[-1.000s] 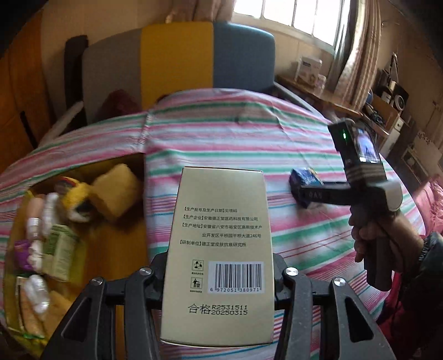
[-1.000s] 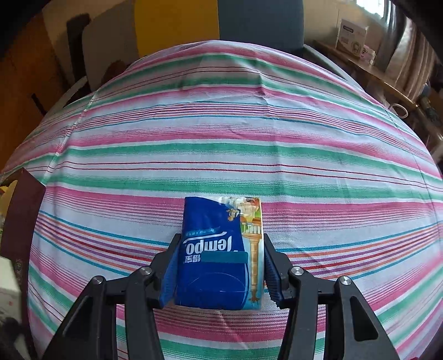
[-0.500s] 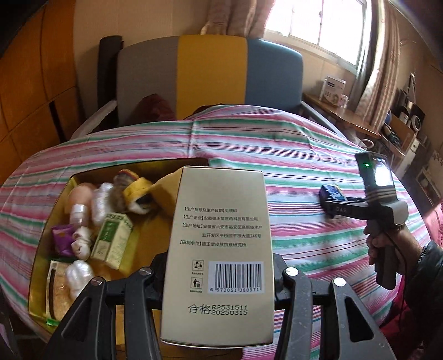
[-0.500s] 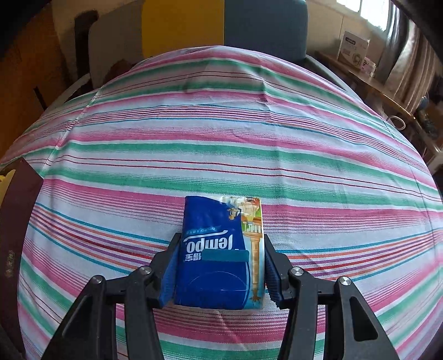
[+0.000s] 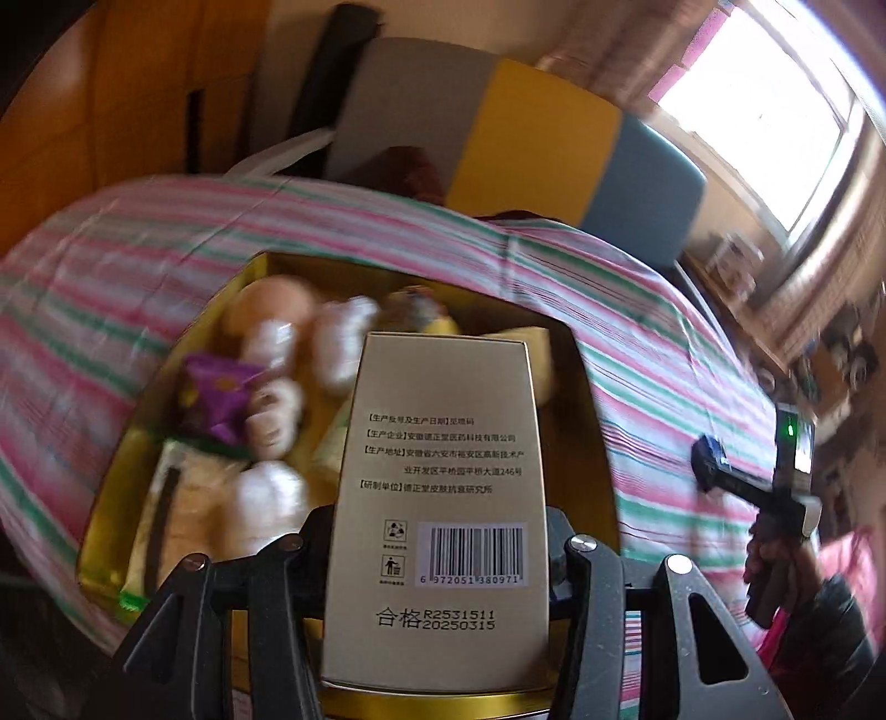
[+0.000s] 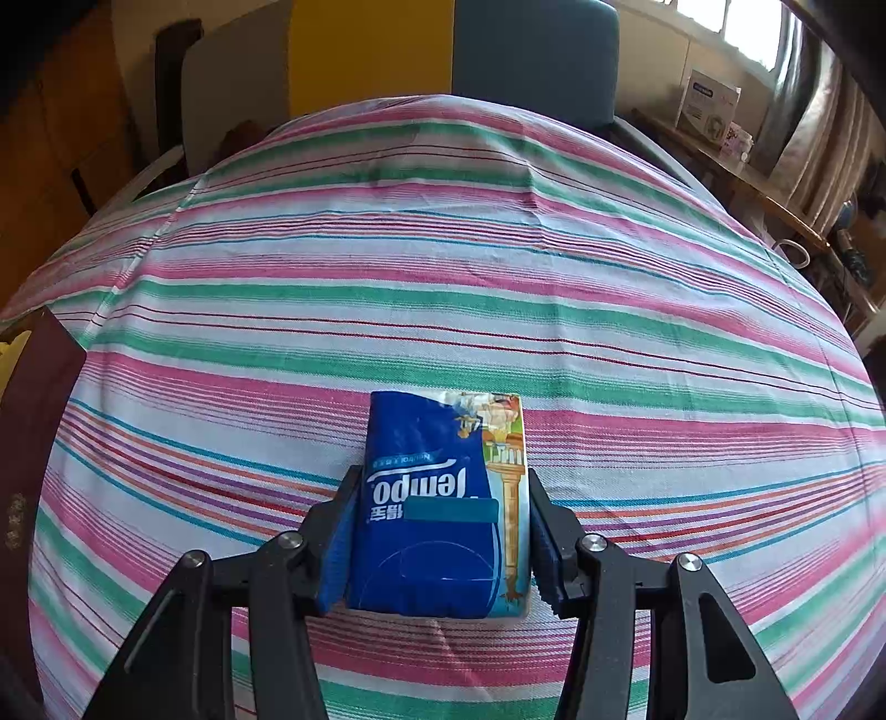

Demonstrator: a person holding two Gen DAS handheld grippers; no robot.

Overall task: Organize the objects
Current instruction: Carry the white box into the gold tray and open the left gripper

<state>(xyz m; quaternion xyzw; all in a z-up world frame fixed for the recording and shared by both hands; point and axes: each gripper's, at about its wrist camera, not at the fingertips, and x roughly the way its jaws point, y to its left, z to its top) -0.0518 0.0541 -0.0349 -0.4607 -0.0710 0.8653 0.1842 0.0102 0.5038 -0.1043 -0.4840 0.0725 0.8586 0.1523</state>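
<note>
My left gripper is shut on a tall gold carton with a barcode and printed text. It hangs over a yellow box that holds several wrapped snacks, a purple packet and white bundles. My right gripper is shut on a blue Tempo tissue pack, low over the striped tablecloth. In the left wrist view the right gripper shows at the far right with the blue tissue pack at its tip and a person's hand on its handle.
A dark red box wall stands at the left edge of the right wrist view. A grey, yellow and blue chair is behind the table. A shelf with a white box runs along the right wall under a window.
My left gripper has swung left with the gold carton, from above the cloth to above the yellow box, and rolled. The right gripper and its tissue pack have stayed put.
</note>
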